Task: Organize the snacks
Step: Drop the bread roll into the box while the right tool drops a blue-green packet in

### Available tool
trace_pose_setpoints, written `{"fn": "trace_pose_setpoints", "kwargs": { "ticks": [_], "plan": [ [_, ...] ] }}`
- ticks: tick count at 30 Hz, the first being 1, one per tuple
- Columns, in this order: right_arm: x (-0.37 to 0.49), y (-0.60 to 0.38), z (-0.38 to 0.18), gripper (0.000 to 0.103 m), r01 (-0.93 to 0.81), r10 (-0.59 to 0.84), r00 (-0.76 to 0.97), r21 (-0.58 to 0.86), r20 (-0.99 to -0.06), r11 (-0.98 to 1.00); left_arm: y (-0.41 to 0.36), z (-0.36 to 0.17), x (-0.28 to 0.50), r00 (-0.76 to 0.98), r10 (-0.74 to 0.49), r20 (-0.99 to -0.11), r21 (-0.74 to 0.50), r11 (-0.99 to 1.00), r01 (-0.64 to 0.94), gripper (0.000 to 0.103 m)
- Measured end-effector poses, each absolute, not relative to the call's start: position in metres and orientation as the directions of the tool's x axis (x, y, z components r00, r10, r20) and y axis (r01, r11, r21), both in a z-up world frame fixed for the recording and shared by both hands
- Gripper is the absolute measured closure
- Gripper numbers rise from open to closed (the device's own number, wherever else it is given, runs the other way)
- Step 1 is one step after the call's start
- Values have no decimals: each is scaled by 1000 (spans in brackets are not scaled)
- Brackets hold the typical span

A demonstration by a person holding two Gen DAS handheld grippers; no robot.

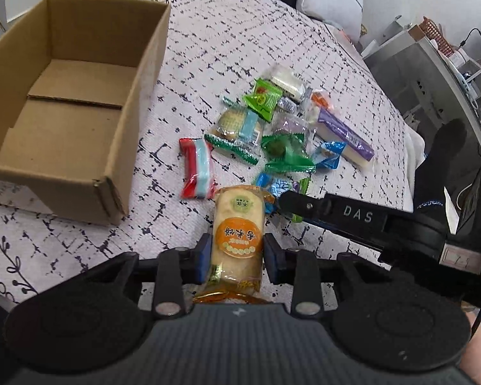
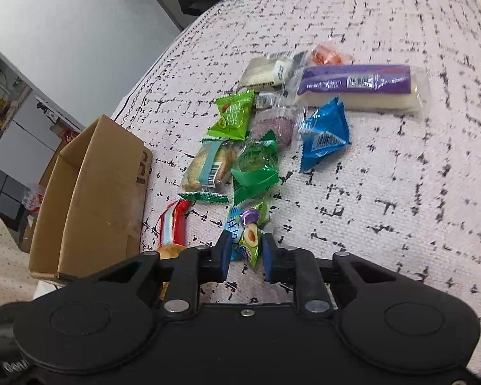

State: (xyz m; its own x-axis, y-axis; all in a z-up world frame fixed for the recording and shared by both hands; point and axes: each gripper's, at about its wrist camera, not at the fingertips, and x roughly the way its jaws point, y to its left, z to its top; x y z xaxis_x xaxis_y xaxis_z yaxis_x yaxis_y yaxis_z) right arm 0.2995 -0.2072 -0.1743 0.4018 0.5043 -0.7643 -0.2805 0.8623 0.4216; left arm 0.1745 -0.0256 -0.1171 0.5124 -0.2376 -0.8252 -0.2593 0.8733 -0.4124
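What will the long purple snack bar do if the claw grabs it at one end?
The long purple snack bar would probably stay fairly straight, since it looks like a solid white block. Its glossy clear wrapper could be slippery. It lies flat and has square edges, so it likely slides, not rolls, on the patterned blanket.

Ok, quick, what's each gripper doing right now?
Left gripper: closed on the rice cracker pack.
Right gripper: closed around the small plum candy.
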Motion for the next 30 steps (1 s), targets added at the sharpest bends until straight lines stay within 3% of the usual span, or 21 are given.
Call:
{"fn": "trace_pose_setpoints", "kwargs": {
  "ticks": [3, 30],
  "plan": [
    [293, -212, -169, 92, -296, 511, 416, 420, -752, 858, -25, -108, 170, 531, -231, -815, -411, 876, -251, 70],
    [245, -184, -102, 95, -394, 630, 512, 492, -584, 776, 29, -34, 133, 698, -136, -704, -465, 830, -307, 70]
  ]
}}
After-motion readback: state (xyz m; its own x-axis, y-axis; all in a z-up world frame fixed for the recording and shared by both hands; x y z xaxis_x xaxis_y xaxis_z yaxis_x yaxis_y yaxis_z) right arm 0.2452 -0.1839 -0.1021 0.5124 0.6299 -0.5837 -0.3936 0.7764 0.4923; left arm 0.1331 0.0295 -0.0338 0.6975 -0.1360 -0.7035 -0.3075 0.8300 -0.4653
